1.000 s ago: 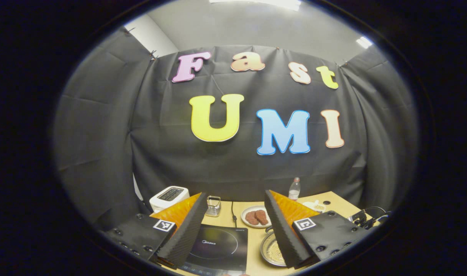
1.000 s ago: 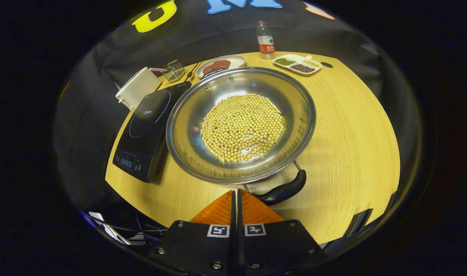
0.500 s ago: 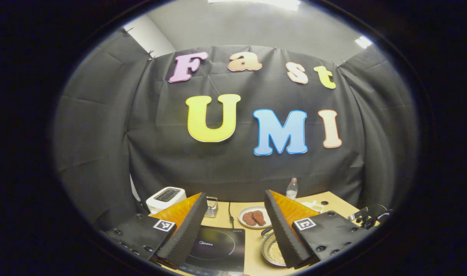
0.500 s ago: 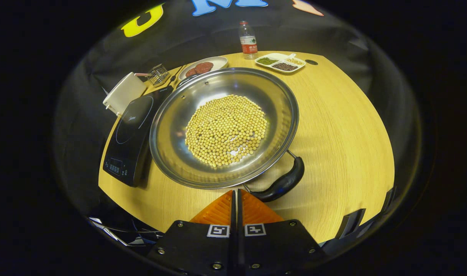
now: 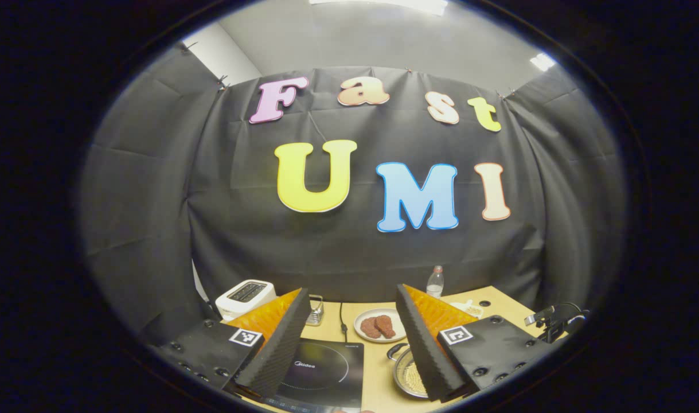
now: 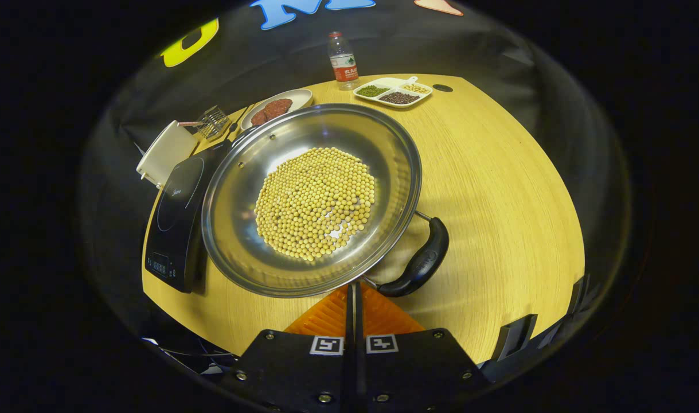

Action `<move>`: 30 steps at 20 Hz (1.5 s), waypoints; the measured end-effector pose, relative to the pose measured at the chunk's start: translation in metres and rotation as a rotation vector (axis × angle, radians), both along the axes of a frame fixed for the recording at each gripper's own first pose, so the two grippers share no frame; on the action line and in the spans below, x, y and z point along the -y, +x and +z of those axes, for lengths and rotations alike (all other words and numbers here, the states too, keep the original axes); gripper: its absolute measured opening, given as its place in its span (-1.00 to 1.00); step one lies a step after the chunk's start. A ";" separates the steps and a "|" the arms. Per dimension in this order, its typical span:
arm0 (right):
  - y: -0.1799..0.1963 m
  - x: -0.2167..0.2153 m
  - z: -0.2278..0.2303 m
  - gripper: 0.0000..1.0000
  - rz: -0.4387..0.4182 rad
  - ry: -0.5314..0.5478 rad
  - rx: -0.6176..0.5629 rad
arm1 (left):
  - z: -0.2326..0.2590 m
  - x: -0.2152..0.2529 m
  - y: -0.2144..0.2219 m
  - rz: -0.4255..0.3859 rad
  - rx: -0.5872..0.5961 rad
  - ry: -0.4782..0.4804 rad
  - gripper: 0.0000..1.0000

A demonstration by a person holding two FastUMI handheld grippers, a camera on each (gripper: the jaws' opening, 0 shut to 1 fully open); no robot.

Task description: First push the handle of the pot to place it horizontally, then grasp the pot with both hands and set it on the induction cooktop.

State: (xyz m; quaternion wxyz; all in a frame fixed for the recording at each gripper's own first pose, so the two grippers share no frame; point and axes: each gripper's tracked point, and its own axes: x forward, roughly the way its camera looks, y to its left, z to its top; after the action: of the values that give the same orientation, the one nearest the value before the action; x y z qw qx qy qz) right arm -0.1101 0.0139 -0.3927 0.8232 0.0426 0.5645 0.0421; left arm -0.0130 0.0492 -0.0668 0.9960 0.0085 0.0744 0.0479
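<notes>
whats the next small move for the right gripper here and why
Probably keep nudging the black handle sideways with the shut right gripper. Its tips sit at the handle's near end, by the rim of the pot. The pot stands on the table beside the induction cooktop, and its handle looks angled, not yet level.

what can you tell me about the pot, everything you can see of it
The pot is a wide, shallow pan of shiny silver metal, sitting flat on the wooden table with its rim against or over the induction cooktop edge. A layer of small yellow beans covers its bottom. A curved black handle on metal rods sticks out toward the right gripper, whose shut fingers sit at the pot's near rim by the handle's end. A second handle shows on the far side.
</notes>
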 end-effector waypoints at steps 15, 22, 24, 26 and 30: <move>0.029 0.052 -0.007 -0.99 -0.117 -0.048 -0.003 | -0.007 0.006 0.006 -0.014 -0.022 0.009 0.90; 0.052 0.074 -0.002 -0.99 -0.104 -0.085 0.030 | -0.010 0.018 0.009 -0.025 -0.032 -0.011 0.90; 0.059 0.079 -0.001 -0.99 -0.098 -0.094 0.032 | -0.013 0.019 0.012 -0.025 -0.038 -0.016 0.90; 0.065 0.083 -0.001 -0.99 -0.093 -0.102 0.034 | -0.014 0.019 0.014 -0.025 -0.042 -0.015 0.90; 0.078 0.090 0.000 -0.99 -0.073 -0.127 0.039 | -0.018 0.017 0.012 -0.014 -0.047 -0.015 0.90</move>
State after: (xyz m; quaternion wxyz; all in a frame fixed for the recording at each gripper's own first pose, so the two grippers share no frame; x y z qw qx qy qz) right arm -0.0320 -0.0764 -0.3926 0.8361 0.0101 0.5480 -0.0232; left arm -0.0009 0.0327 -0.0848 0.9944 0.0029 0.0978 0.0400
